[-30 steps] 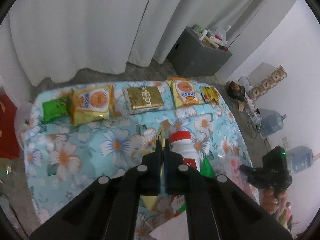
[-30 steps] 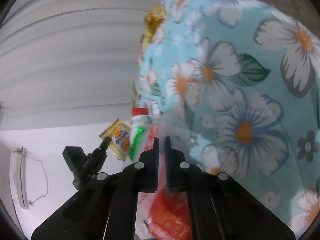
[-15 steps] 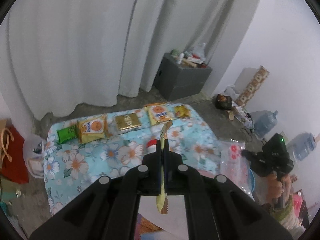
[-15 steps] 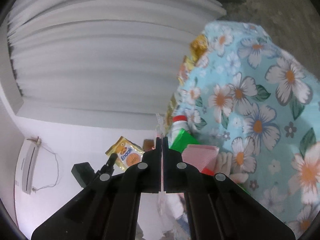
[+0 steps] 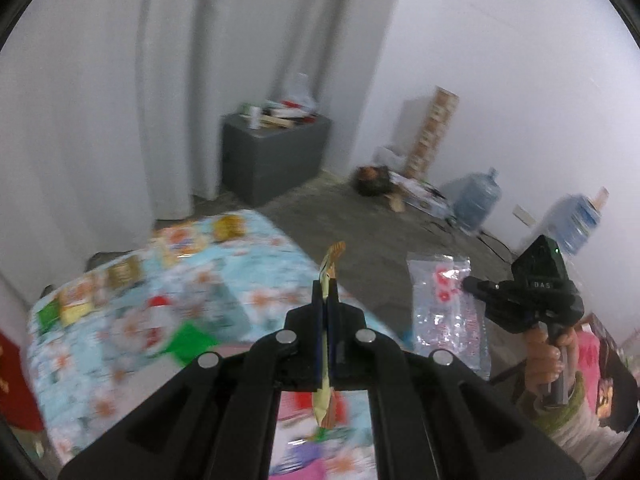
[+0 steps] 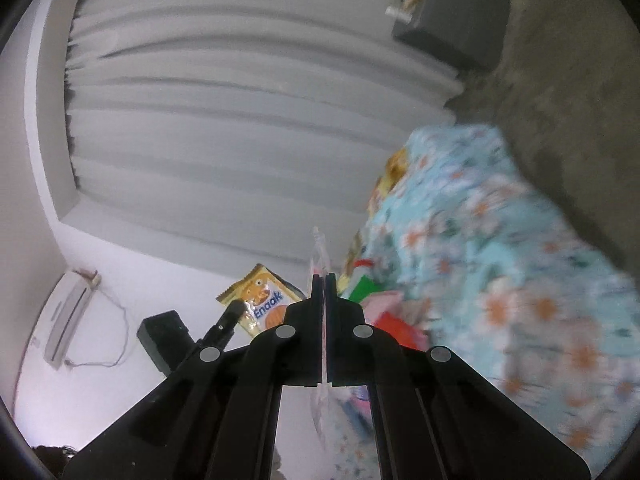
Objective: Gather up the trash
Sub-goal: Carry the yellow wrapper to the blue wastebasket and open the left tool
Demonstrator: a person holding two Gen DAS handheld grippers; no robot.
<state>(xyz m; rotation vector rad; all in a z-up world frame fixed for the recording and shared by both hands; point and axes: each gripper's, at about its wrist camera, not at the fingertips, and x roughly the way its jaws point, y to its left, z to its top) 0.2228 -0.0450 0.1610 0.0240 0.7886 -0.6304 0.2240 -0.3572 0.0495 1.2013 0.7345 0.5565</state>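
My left gripper [image 5: 325, 288] is shut on a yellow snack wrapper [image 5: 331, 258], held edge-on in the air above the table's right edge; the same wrapper, marked Enaak, shows in the right wrist view [image 6: 262, 300]. My right gripper [image 6: 325, 278] is shut on a clear plastic bag with pink print [image 5: 448, 304], which hangs in the air to the right of the table. In the left wrist view the right gripper [image 5: 466, 285] is at the right. Several wrappers [image 5: 120, 276] lie in a row along the far edge of the floral table [image 5: 276, 264].
A red-capped white bottle [image 5: 158, 304] and a green packet [image 5: 188, 338] are on the table. A grey cabinet [image 5: 276, 156] with clutter stands by the curtain. Water jugs [image 5: 478, 200] and boxes line the right wall. A red bag [image 5: 12, 384] is at the far left.
Both grippers have risen and drawn back from the table. The left one has swung right with the wrapper, towards the hanging bag. The right one still holds the bag.
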